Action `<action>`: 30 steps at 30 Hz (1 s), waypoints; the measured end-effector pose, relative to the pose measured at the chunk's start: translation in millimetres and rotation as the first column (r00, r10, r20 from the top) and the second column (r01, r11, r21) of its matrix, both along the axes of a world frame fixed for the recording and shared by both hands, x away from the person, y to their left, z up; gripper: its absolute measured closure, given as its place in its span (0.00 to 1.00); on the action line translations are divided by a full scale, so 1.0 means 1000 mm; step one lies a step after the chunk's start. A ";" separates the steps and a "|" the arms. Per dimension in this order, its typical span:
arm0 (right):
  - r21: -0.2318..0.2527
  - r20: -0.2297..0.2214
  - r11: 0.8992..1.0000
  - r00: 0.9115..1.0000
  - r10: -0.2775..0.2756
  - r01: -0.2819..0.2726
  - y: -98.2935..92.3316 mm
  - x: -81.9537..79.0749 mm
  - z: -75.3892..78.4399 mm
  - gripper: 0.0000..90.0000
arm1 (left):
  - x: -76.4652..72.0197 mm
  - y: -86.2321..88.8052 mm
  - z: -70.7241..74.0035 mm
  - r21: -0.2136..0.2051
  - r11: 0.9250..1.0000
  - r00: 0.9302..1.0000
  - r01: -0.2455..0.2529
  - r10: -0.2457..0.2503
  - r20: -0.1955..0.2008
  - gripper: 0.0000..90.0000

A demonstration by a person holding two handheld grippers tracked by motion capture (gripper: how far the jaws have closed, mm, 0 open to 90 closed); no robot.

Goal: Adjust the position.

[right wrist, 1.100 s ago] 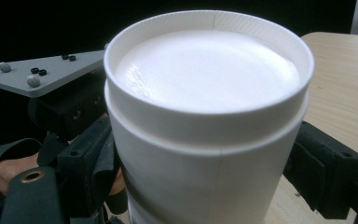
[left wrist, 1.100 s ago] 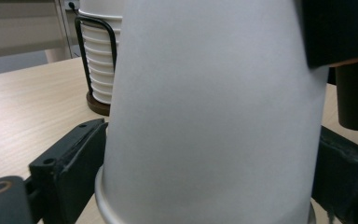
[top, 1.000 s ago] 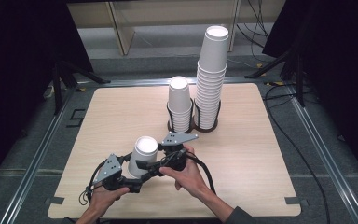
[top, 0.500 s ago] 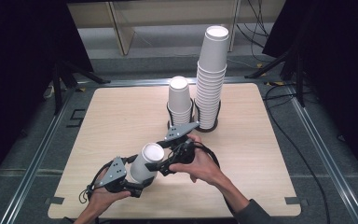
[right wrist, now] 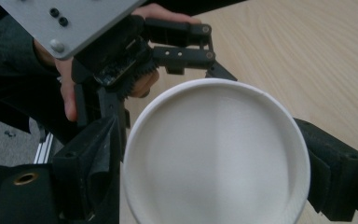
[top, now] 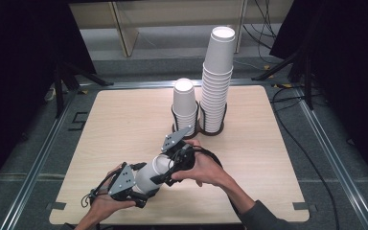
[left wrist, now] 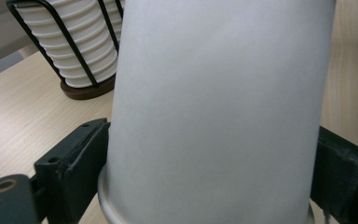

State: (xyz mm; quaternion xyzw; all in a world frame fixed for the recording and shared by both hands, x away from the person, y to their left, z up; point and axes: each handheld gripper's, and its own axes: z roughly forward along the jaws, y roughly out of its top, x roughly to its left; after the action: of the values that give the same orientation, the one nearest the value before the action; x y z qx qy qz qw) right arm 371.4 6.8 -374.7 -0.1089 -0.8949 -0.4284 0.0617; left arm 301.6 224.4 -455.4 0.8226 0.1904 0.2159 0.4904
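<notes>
A white paper cup (top: 148, 176) lies tilted above the table's near edge, held between both grippers. My left gripper (top: 143, 186) is shut on its wall close to the rolled rim (left wrist: 103, 198); its jaws have just been closing and their pads press on both sides of the cup (left wrist: 214, 107). My right gripper (top: 166, 167) sits at the other end. Its jaws flank the round end of the cup (right wrist: 214, 154) and touch it on both sides. In the right gripper view the left gripper (right wrist: 121, 56) and the hand holding it show behind the cup.
A short stack of upturned cups (top: 184, 103) and a tall stack (top: 218, 76) stand in a black wire holder (top: 199, 129) at the table's middle back. The wooden table (top: 124, 120) has metal rails beside it. Cables trail on the right.
The cup has tipped from upright to slanted, its round end now facing up and right. Both hands stayed near the front edge.
</notes>
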 end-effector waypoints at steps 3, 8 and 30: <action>-0.011 -0.001 1.000 1.000 0.011 -0.011 0.002 0.000 -0.001 0.22 | -0.001 0.000 0.000 0.015 1.000 1.000 0.005 -0.006 0.004 0.10; 0.013 -0.018 1.000 1.000 0.011 -0.011 -0.002 0.001 0.000 0.25 | -0.001 0.000 0.000 -0.047 0.999 1.000 0.016 -0.016 0.011 0.07; 0.273 -0.087 0.951 0.988 -0.128 0.147 -0.063 0.018 0.020 0.26 | -0.001 0.013 0.012 -0.345 0.938 1.000 -0.023 0.021 -0.007 0.16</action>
State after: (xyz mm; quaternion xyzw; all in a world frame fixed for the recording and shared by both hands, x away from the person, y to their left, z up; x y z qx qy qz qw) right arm 389.0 -55.9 -354.3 -0.1759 -0.8133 -0.5493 0.0768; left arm 301.1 237.8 -443.8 0.7222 0.2353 0.1833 0.6241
